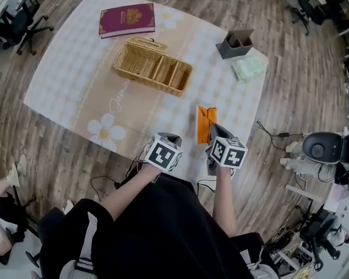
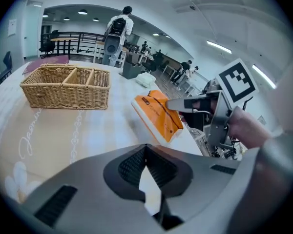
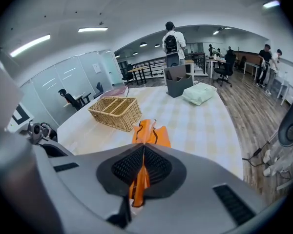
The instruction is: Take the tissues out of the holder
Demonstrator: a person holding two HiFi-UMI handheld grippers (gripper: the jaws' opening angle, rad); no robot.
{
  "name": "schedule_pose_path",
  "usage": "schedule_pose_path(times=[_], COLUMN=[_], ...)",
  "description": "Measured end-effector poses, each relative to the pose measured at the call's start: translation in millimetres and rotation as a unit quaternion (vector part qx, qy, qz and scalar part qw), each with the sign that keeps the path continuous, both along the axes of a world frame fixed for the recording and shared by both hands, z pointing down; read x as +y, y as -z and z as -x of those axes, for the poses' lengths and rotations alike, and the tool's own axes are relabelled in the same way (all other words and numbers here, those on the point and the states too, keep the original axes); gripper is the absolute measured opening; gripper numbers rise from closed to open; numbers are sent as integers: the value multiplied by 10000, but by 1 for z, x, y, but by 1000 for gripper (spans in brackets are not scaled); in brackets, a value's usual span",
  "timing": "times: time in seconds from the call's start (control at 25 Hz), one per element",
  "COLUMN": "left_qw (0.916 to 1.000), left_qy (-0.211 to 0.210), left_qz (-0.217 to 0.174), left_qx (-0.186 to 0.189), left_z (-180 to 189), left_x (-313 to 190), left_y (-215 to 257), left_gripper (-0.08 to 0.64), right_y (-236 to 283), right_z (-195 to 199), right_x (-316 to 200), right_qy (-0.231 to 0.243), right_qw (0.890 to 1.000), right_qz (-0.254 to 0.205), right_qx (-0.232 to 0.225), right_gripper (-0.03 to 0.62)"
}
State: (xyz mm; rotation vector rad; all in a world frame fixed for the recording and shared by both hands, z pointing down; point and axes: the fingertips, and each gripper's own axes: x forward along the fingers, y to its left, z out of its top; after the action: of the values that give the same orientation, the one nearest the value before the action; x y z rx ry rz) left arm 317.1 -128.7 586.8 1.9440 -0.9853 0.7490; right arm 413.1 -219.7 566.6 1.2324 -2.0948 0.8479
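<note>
My right gripper [image 1: 213, 133] is shut on the near end of a flat orange packet [image 1: 206, 123], which hangs tilted over the table's front right part. In the right gripper view the packet [image 3: 149, 132] is pinched edge-on between the pads. The left gripper view shows the same packet [image 2: 158, 113] with the right gripper's fingers [image 2: 186, 104] on it. My left gripper [image 1: 168, 139] hovers just left of it, shut and empty [image 2: 146, 152]. The grey holder [image 1: 235, 44] stands far right, and a pale green tissue pack [image 1: 248, 68] lies on the cloth beside it.
A wicker basket [image 1: 152, 66] with compartments sits mid-table, and a dark red book [image 1: 127, 20] lies behind it. The table's front edge [image 1: 134, 150] is right under my grippers. Office chairs, cables and machines stand on the wooden floor around; people are at the far end of the room.
</note>
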Motion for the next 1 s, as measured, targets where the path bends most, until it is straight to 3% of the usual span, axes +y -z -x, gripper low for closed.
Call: schedule_pose_path(times=[0.64,1.0], left_qw=[9927,9898], left_qy=[1179,1384], left_qz=[146,249], left_qx=[-204,-231], left_z=[34,46], left_x=[9,30], left_y=[-5,-12], left_gripper=[0,0], right_y=[-25,-47], right_z=[17,32], right_x=[-71,-67], right_qy=[573,931], right_qw=[9983,9942], right_qz=[89,345], right_qx=[113,406], right_gripper=[17,17])
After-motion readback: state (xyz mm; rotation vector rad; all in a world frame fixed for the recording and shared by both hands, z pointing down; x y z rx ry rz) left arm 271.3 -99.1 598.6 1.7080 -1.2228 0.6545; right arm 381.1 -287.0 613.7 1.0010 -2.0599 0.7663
